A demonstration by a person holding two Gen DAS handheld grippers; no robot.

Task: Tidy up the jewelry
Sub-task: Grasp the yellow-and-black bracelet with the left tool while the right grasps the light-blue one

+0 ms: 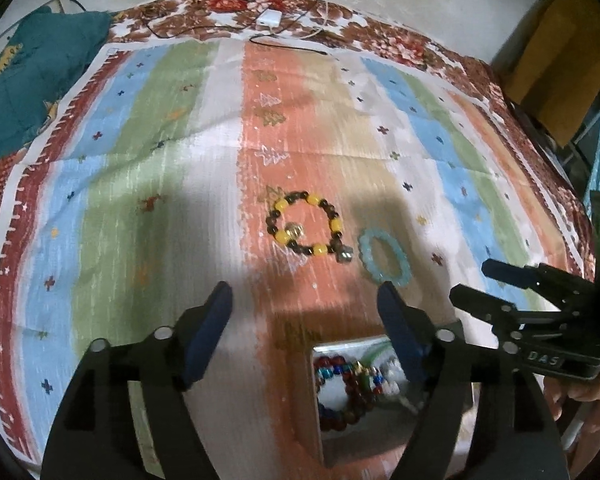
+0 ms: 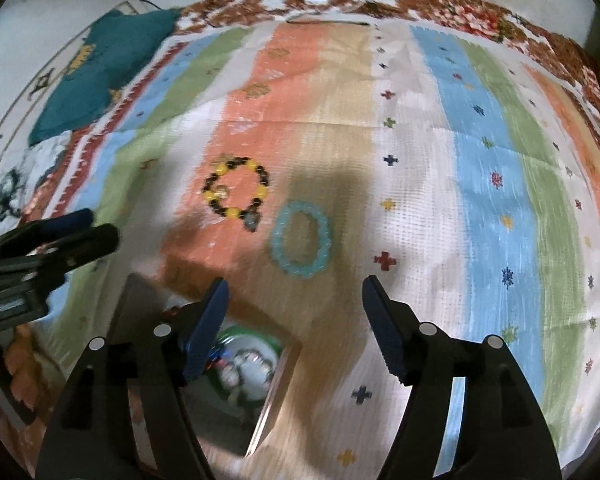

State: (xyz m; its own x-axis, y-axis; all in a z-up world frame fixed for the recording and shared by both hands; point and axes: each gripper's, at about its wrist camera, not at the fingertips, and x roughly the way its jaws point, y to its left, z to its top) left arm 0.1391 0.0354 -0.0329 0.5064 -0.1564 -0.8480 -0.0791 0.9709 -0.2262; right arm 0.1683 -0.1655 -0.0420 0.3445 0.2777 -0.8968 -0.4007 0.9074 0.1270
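In the clear box (image 1: 320,412), several beaded bracelets (image 1: 352,392) lie heaped

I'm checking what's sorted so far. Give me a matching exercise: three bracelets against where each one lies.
Things:
1. yellow-and-dark bracelet
2. pale blue bracelet
3. red-and-blue bracelet

Places:
A. in the box
B. on the cloth, nearer the right gripper
C. on the cloth's orange stripe, farther from that gripper

Pairs: 1-C, 2-B, 3-A

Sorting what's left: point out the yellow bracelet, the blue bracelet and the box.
yellow bracelet (image 1: 320,249), left wrist view, a yellow bead.
blue bracelet (image 2: 277,249), right wrist view, left side of ring.
box (image 1: 315,400), left wrist view, left wall.
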